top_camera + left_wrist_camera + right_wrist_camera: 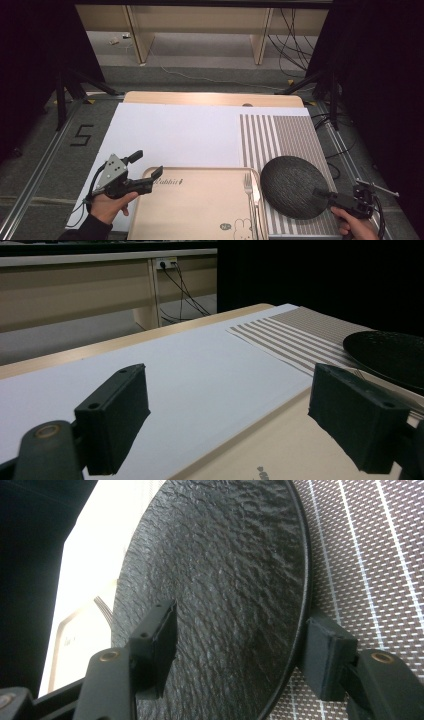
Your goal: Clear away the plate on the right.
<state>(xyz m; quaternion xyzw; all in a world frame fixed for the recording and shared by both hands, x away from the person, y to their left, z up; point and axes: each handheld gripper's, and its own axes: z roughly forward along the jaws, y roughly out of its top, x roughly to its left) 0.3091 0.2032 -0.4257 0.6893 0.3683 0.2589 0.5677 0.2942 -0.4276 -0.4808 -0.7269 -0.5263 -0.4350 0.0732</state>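
From the high view, a gold tray (200, 210) sits at the near edge of the table, in the middle. It has the word "Rabbit" near its far left corner and a little bunny drawing near its near right corner. A fork (249, 192) lies along the tray's right side. A round black plate (294, 186) sits on a striped mat (280, 135) at the table's right side. The left gripper (148, 167) has its jaws wide apart over the tray's far left corner. The right gripper (325, 195) is at the plate's near right rim. A "5" (81, 135) is marked on the floor to the left.

In the left gripper view, the jaws stand apart over the white sheet (190, 375) and tray.

In the right gripper view, the jaws are apart, one above the plate and one below its rim, not squeezing it.
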